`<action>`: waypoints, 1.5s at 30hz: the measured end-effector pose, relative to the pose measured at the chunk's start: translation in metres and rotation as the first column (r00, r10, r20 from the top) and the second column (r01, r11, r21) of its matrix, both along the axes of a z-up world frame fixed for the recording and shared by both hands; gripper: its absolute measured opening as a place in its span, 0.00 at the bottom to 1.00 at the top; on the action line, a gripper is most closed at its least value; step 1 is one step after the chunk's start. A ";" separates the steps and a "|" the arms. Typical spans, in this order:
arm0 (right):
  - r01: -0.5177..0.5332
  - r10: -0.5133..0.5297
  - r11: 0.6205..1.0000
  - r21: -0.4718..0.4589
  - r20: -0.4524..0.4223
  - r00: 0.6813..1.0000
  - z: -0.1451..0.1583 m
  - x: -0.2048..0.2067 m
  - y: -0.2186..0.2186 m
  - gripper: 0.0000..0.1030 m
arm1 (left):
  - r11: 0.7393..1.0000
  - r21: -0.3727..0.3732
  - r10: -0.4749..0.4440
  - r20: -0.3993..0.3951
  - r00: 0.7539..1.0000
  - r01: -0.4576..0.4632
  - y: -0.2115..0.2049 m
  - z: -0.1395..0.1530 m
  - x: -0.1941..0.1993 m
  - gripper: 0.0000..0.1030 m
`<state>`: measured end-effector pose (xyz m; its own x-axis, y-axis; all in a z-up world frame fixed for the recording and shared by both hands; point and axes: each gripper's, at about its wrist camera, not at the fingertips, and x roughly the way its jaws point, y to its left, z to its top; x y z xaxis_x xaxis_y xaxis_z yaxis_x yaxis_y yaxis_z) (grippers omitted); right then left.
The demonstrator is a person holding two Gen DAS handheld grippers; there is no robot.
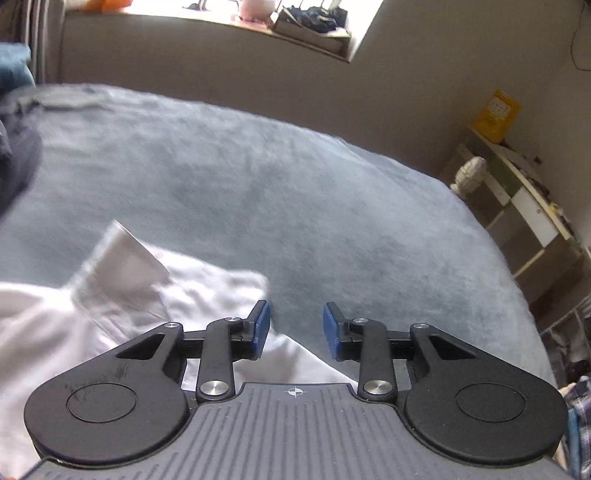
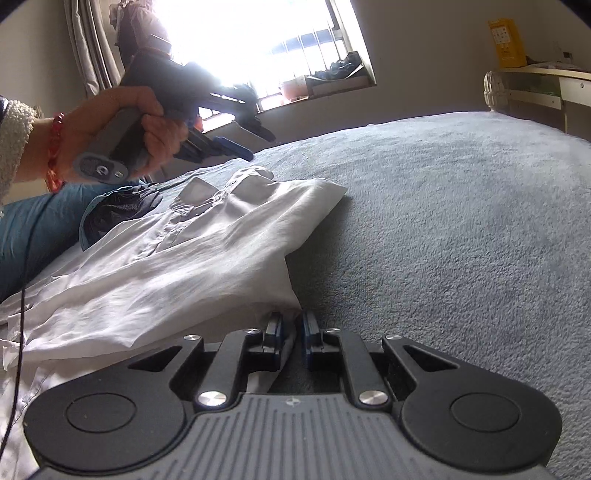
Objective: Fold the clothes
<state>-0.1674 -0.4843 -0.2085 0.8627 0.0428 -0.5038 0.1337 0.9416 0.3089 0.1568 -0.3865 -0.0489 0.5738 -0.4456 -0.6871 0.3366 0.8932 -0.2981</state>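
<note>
A white button shirt (image 2: 177, 254) lies partly folded on a grey-blue fleece blanket (image 2: 443, 229), collar pointing away. My right gripper (image 2: 293, 338) is low at the shirt's near corner, shut on a fold of its white fabric. My left gripper (image 1: 296, 326) hovers above the shirt (image 1: 110, 295) with its blue pads apart and nothing between them. In the right wrist view the left gripper (image 2: 236, 147) is raised in a person's hand (image 2: 129, 125) above the far end of the shirt.
Dark and teal clothes (image 2: 66, 218) are piled left of the shirt. A shelf unit (image 1: 524, 206) with a yellow box (image 1: 496, 116) stands at the bed's right side. A window sill (image 1: 303, 26) with items runs along the far wall. A cable (image 2: 22, 295) hangs at left.
</note>
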 end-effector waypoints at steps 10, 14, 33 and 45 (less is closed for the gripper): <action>0.000 -0.003 0.995 0.104 0.020 1.000 -0.006 -0.002 -0.013 0.10 | 0.796 0.331 0.353 0.426 0.833 -0.507 0.183 0.214 -0.058 0.33; -0.003 -0.003 0.987 0.163 0.042 0.999 -0.011 -0.005 -0.020 0.10 | 0.625 0.359 0.448 0.563 0.694 -0.694 0.252 0.289 -0.104 0.46; 0.011 -0.010 0.998 0.056 -0.015 1.000 -0.004 0.003 -0.004 0.10 | 0.923 0.372 -0.100 -0.018 0.995 0.099 0.260 -0.017 -0.158 0.53; 0.011 -0.014 0.997 -0.076 -0.042 0.999 0.001 0.007 0.014 0.11 | 0.940 0.268 -0.207 -0.042 0.977 0.210 0.268 -0.086 -0.127 0.43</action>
